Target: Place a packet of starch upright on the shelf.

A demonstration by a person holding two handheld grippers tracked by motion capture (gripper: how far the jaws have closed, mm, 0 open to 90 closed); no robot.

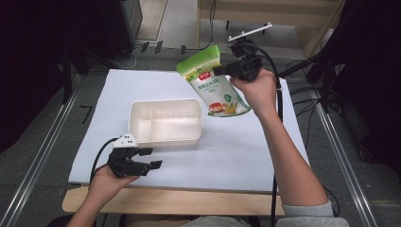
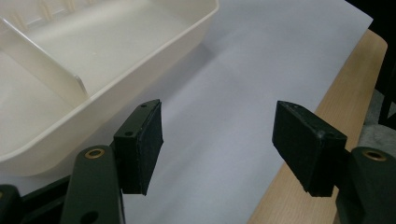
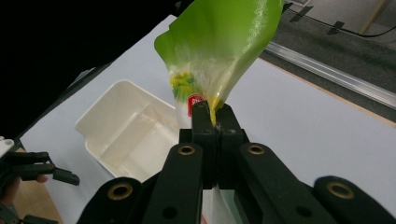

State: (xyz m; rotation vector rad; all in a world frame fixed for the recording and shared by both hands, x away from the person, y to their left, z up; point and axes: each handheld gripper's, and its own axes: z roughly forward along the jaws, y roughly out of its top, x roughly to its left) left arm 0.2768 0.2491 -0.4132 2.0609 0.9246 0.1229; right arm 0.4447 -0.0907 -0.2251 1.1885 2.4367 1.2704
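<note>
Green-and-white pouch (image 1: 215, 80), red label, maybe corn picture; cream tray (image 1: 165, 122); white sheet (image 1: 246, 151).

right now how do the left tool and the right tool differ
The left tool stands open with nothing between its jaws; the right tool is shut on the green pouch. The left tool sits low by the near edge of the white sheet, beside the tray; the right tool is up in the air, farther back. Both are black two-jaw tools, each held in a hand.

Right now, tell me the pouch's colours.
Green top, white body, red label on the pouch; high view shows it best.
</note>
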